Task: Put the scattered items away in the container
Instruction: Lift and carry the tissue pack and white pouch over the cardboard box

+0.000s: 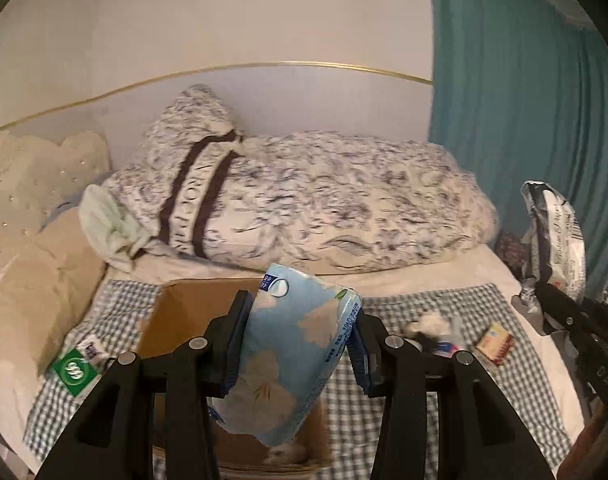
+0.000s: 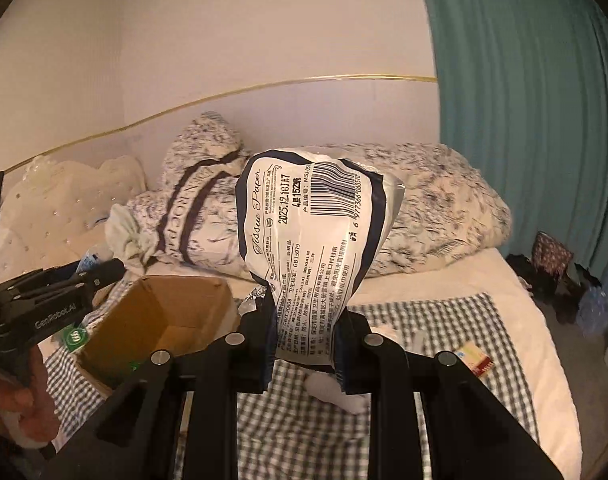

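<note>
We see the cardboard box standing open near the left edge of the checkered cloth on the bed. Our left gripper is clamped on a blue tissue pack, held above the box. Our right gripper squeezes a white tissue pack upright over the cloth, right of the box. A small yellow box lies near the cloth's right edge
</note>
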`<state>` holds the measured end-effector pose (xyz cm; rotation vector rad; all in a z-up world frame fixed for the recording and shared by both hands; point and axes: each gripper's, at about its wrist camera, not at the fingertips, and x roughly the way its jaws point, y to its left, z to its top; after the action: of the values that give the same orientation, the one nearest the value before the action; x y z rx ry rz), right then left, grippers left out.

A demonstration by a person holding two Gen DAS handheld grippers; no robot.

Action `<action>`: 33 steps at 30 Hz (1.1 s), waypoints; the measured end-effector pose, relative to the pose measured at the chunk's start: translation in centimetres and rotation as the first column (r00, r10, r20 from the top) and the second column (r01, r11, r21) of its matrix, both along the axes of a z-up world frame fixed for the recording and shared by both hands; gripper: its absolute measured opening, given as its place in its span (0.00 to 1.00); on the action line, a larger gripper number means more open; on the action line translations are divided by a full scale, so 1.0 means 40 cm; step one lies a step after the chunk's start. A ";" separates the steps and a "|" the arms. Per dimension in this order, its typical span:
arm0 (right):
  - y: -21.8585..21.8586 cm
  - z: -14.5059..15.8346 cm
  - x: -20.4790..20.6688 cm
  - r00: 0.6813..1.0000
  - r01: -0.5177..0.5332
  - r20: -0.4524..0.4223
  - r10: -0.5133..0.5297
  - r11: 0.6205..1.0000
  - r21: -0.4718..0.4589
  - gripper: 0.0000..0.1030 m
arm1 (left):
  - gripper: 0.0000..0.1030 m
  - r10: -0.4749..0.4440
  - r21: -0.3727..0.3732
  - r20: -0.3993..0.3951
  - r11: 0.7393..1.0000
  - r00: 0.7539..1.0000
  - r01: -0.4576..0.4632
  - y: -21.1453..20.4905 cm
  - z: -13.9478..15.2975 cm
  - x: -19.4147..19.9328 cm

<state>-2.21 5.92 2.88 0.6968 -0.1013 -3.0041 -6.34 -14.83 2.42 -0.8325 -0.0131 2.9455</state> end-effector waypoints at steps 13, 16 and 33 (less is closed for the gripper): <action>-0.257 -0.047 -0.095 0.985 -0.167 0.054 0.165 0.986 0.029 0.23 | 0.44 0.063 -0.035 0.081 0.998 0.995 -0.060 -0.158 -0.075 -0.052; -0.301 -0.073 -0.116 0.977 -0.200 0.081 0.198 0.979 0.023 0.23 | 0.44 0.083 -0.038 0.104 0.996 0.991 -0.080 -0.187 -0.101 -0.062; -0.438 -0.202 -0.224 0.928 -0.281 0.261 0.264 0.959 0.026 0.23 | 0.44 0.109 -0.028 0.279 0.994 0.954 -0.106 -0.289 -0.245 -0.150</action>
<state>-11.17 -11.58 -5.20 1.0104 0.0747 -2.6507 -12.35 -26.40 -7.37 -1.2839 -0.0586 2.8991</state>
